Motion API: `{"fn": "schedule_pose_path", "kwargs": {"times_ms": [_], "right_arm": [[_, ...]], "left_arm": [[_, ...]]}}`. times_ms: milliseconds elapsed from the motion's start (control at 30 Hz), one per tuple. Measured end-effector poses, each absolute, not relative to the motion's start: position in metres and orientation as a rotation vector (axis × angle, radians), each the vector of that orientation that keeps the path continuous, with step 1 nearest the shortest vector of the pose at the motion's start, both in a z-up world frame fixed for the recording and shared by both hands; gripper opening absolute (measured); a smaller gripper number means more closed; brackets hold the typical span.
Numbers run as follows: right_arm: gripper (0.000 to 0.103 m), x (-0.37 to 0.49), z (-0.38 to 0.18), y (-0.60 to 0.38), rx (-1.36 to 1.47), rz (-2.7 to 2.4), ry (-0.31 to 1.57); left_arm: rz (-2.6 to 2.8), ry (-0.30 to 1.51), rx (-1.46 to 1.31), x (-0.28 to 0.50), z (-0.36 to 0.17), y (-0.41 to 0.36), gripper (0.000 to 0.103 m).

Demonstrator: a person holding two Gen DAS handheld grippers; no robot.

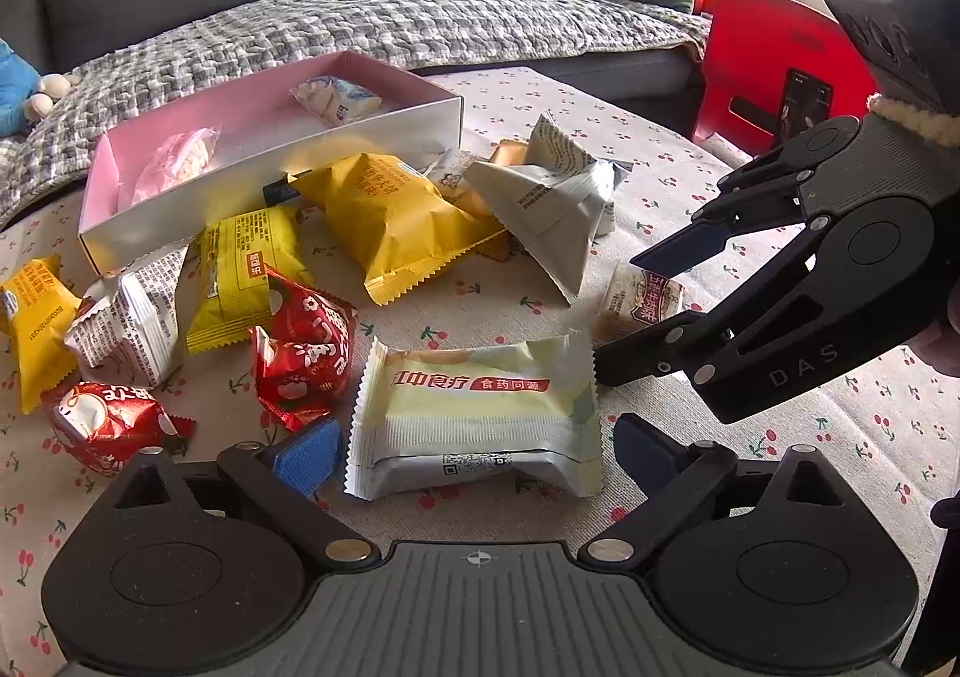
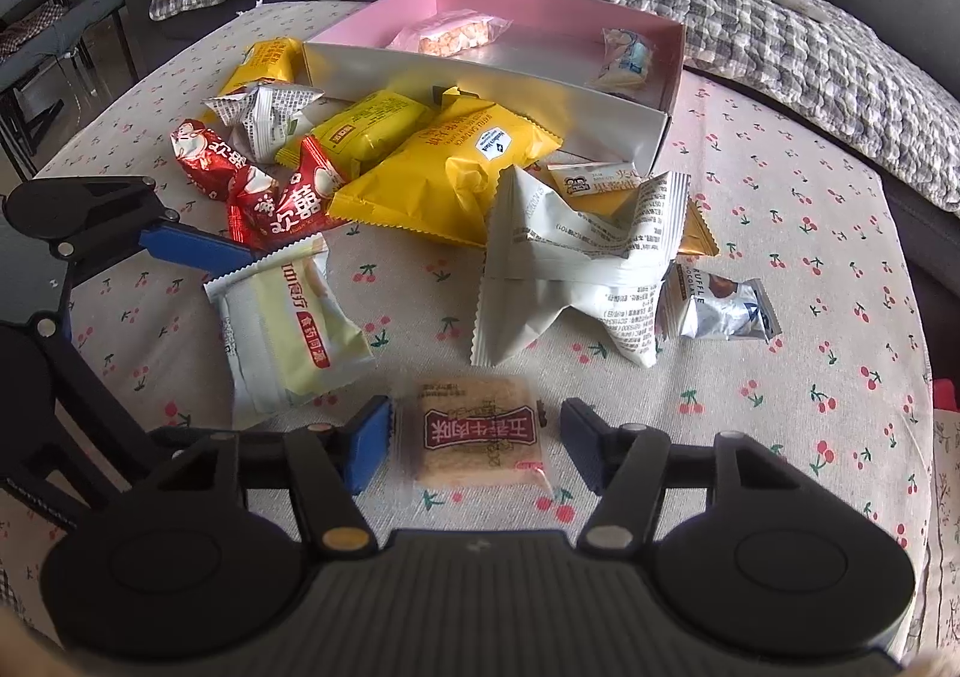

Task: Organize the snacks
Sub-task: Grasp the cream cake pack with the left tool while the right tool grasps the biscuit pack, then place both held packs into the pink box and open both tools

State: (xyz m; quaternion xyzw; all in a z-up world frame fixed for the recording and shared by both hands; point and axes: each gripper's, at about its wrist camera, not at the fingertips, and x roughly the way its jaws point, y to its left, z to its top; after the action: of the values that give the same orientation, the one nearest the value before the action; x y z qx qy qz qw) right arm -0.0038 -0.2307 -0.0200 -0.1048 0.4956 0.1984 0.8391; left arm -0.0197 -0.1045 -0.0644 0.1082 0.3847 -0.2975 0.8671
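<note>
Left gripper [image 1: 474, 452] wide around pale green packet [image 1: 480, 413]; right gripper [image 2: 474, 440] half-open astride beef snack [image 2: 480, 437], untouched

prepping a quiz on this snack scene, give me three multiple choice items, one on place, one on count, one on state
1. Where does the small brown snack packet lie?
A in the pink box
B between the right claw's fingers
C on the sofa

2. How many snacks lie in the pink box?
A two
B none
C five

3. What state is the left claw in?
A shut on a red packet
B open around the pale green packet
C shut, empty

Answers: 1 B, the right claw straddles it. 2 A, two packets show inside. 3 B, gaps show beside both fingers.
</note>
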Motion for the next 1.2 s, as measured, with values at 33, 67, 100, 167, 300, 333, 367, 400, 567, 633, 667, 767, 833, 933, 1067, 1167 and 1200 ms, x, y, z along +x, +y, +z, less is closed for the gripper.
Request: {"fn": "schedule_pose_path", "kwargs": {"times_ms": [33,67,100,167,300,333,367,400,567,633,667,767,833,933,1067,1167,1200], "right_arm": [[0.054,-0.003,-0.02,-0.231,-0.222,0.421,1.049],[0.052,-0.003,-0.019,-0.23,-0.222,0.42,1.049],[0.051,-0.003,-0.02,-0.231,-0.224,0.42,1.048],[0.049,-0.002,-0.019,-0.23,-0.229,0.42,1.048],[0.046,-0.002,-0.018,-0.229,-0.237,0.422,1.045],[0.046,-0.001,-0.019,-0.229,-0.238,0.422,1.045],[0.045,-0.001,-0.019,-0.229,-0.238,0.422,1.045],[0.044,-0.001,-0.019,-0.229,-0.238,0.422,1.045],[0.041,0.001,-0.017,-0.23,-0.227,0.414,1.047],[0.04,0.001,-0.017,-0.23,-0.224,0.411,1.048],[0.04,0.001,-0.017,-0.23,-0.222,0.409,1.047],[0.039,0.001,-0.016,-0.23,-0.209,0.407,1.05],[0.039,0.001,-0.014,-0.231,-0.203,0.409,1.049],[0.039,0.001,-0.009,-0.232,-0.186,0.41,1.037],[0.039,0.001,0.0,-0.233,-0.168,0.411,1.016],[0.039,0.002,0.009,-0.235,-0.166,0.411,0.998],[0.039,0.003,0.012,-0.235,-0.165,0.412,0.986]], "left_arm": [[-0.616,0.804,0.234,-0.02,-0.064,-0.105,0.093],[-0.608,0.801,0.244,-0.02,-0.064,-0.105,0.089],[-0.604,0.8,0.249,-0.021,-0.063,-0.105,0.085],[-0.595,0.803,0.248,-0.021,-0.062,-0.105,0.082],[-0.6,0.807,0.229,-0.022,-0.058,-0.103,0.072],[-0.599,0.809,0.228,-0.022,-0.057,-0.103,0.072],[-0.599,0.812,0.227,-0.023,-0.057,-0.103,0.071],[-0.599,0.81,0.228,-0.023,-0.057,-0.103,0.07],[-0.609,0.822,0.209,-0.024,-0.055,-0.103,0.069],[-0.613,0.824,0.202,-0.025,-0.054,-0.103,0.069],[-0.615,0.824,0.2,-0.026,-0.054,-0.103,0.069],[-0.621,0.821,0.196,-0.027,-0.051,-0.103,0.069],[-0.624,0.816,0.192,-0.028,-0.049,-0.103,0.069],[-0.631,0.808,0.184,-0.029,-0.045,-0.103,0.069],[-0.639,0.795,0.175,-0.031,-0.036,-0.102,0.069],[-0.642,0.779,0.168,-0.03,-0.029,-0.101,0.069],[-0.643,0.772,0.165,-0.03,-0.026,-0.1,0.069]]}}
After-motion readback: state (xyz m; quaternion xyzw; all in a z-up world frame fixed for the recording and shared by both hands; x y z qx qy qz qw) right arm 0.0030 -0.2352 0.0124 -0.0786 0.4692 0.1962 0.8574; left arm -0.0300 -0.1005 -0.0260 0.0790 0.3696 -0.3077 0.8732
